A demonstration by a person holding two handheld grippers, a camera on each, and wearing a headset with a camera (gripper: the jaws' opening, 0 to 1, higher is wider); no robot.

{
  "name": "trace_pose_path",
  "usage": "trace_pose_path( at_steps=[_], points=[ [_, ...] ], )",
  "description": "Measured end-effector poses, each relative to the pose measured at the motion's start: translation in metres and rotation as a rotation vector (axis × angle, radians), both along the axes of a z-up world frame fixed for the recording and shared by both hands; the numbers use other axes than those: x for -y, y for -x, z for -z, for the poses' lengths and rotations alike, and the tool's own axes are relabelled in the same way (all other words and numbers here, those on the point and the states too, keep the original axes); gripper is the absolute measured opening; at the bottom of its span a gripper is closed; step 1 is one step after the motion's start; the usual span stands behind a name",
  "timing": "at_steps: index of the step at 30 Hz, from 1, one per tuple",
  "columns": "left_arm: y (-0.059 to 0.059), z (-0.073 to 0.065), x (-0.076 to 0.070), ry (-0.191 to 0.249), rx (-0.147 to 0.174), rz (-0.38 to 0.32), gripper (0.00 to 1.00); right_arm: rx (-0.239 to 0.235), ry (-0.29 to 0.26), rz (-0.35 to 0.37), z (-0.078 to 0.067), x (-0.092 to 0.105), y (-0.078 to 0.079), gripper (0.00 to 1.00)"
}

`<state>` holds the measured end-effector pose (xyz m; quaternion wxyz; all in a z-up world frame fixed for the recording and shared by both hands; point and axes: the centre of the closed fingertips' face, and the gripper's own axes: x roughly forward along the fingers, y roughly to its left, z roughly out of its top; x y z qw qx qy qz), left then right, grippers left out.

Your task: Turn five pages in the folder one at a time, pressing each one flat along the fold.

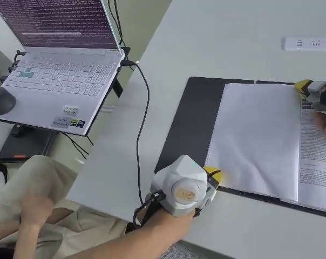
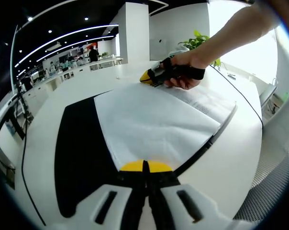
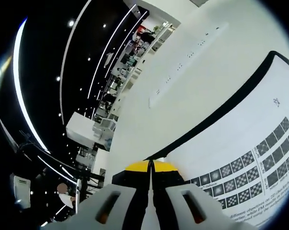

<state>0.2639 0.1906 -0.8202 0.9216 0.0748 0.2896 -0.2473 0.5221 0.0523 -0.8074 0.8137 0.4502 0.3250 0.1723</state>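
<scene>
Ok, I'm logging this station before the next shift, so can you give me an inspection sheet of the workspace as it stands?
Surface: white workbench, no marks seen.
Job's things: black folder lying open; a blank white page faces up, with a printed page to its right.
Clutter: power strip near the far edge; laptop on a stand beside the bench.
Grippers: left gripper, jaws shut at the blank page's near edge; right gripper, jaws shut at the folder's far edge beside the printed page.
Cables: black cable runs from the laptop across the bench toward the left gripper.
Surroundings: open office with ceiling strip lights; potted plant.
</scene>
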Motion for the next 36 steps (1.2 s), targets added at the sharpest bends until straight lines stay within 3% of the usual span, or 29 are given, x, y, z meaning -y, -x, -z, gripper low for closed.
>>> trace_pose_path(
  at_steps=[1,5,7,15,25,29,36],
  points=[
    [0.0,0.0,0.0,0.0,0.0,0.001,0.0,-0.035,-0.034,0.017,0.0,0.0,0.001,0.0],
    [0.001,0.0,0.001,-0.003,-0.001,0.004,0.0,-0.059,-0.055,-0.03,0.0,-0.004,0.015,0.0],
    [0.001,0.0,0.001,-0.006,-0.002,0.005,0.0,-0.093,-0.073,-0.077,0.001,-0.009,0.03,0.0],
    [0.002,-0.001,0.002,-0.01,-0.005,0.01,0.0,-0.136,-0.126,-0.129,-0.002,-0.011,0.067,0.0],
    [0.002,-0.001,0.001,-0.005,-0.011,0.016,0.0,-0.206,-0.207,-0.241,-0.004,-0.01,0.129,0.0],
    [0.002,-0.001,0.001,-0.005,-0.011,0.018,0.0,-0.222,-0.209,-0.304,-0.003,-0.014,0.154,0.0],
    [0.001,-0.001,0.001,-0.008,-0.016,0.024,0.0,-0.232,-0.218,-0.326,-0.003,-0.017,0.184,0.0]
  ],
)
